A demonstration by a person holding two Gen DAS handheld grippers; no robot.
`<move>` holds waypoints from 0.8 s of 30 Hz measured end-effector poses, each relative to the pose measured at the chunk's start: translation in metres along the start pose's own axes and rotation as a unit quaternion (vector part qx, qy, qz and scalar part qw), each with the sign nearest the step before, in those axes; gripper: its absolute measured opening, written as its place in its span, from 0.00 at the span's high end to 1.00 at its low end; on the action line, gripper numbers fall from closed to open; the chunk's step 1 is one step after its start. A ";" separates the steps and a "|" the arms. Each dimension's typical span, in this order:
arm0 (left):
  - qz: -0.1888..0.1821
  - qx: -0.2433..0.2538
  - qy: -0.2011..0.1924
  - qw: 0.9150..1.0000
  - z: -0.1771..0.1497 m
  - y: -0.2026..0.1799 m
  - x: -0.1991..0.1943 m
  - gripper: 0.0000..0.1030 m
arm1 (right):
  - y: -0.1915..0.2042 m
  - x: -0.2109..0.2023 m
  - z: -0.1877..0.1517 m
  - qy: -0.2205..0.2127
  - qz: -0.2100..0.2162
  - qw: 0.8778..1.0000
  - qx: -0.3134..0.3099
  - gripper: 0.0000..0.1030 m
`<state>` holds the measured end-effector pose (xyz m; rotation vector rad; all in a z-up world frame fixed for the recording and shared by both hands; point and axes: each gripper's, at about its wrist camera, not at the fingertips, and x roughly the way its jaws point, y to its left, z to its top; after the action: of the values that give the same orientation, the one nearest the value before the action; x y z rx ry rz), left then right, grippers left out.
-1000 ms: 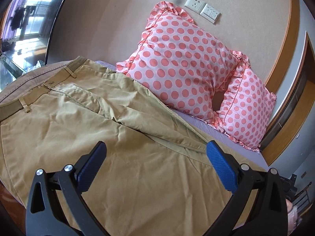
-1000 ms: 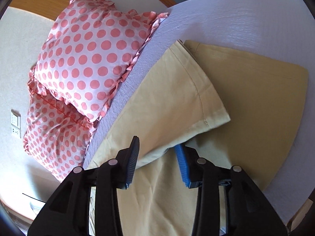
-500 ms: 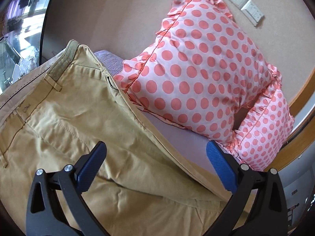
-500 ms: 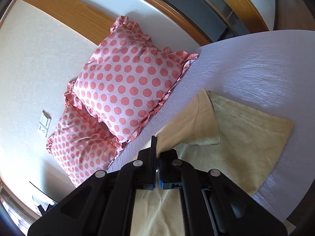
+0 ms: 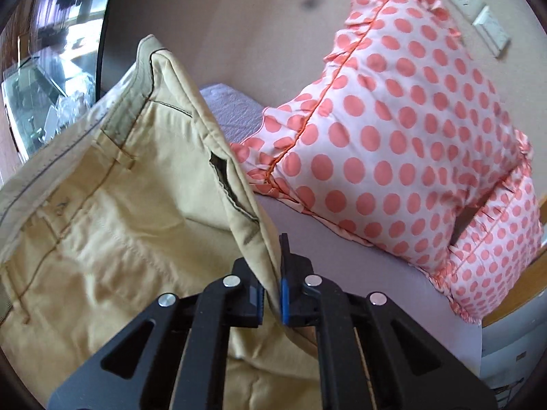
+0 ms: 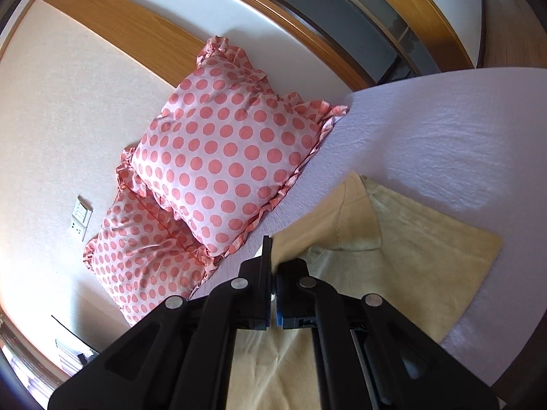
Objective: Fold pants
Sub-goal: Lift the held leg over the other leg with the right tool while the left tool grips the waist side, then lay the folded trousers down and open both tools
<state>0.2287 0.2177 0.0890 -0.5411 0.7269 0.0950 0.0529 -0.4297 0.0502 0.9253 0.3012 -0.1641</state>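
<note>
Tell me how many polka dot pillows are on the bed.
2. The larger pillow leans against the wall at the head of the bed; the second pillow sits beside it, partly tucked behind it, nearer the wall sockets. No others show, though the pants block part of the bed.

Bedroom, home setting. Evidence: bed (image 6: pixel 444 130) with a lilac sheet running ahead and to the right of the right tongs (image 6: pixel 273 294). Two pink polka-dot pillows (image 6: pixel 225 157) with frilled edges stand against the wall ahead-left of those tongs; in the left view they sit ahead-right of the left tongs (image 5: pixel 271 294). Beige textured wall (image 5: pixel 259 30) behind them carries a white socket and switch (image 5: pixel 478 10). Wooden trim (image 6: pixel 112 24) frames the wall panel. Glass pane (image 5: pixel 51 54) far left of the left tongs, with blurred shapes in it.
</note>
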 end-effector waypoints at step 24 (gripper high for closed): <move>-0.011 -0.050 -0.005 0.999 -0.176 0.098 -0.134 0.79 | -0.055 -0.018 -0.018 0.040 -0.122 0.991 0.027 0.98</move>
<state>-0.0045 0.2277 0.0256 -0.6425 0.7088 0.1143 0.0177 -0.4475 0.0040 0.9477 0.4858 -0.3621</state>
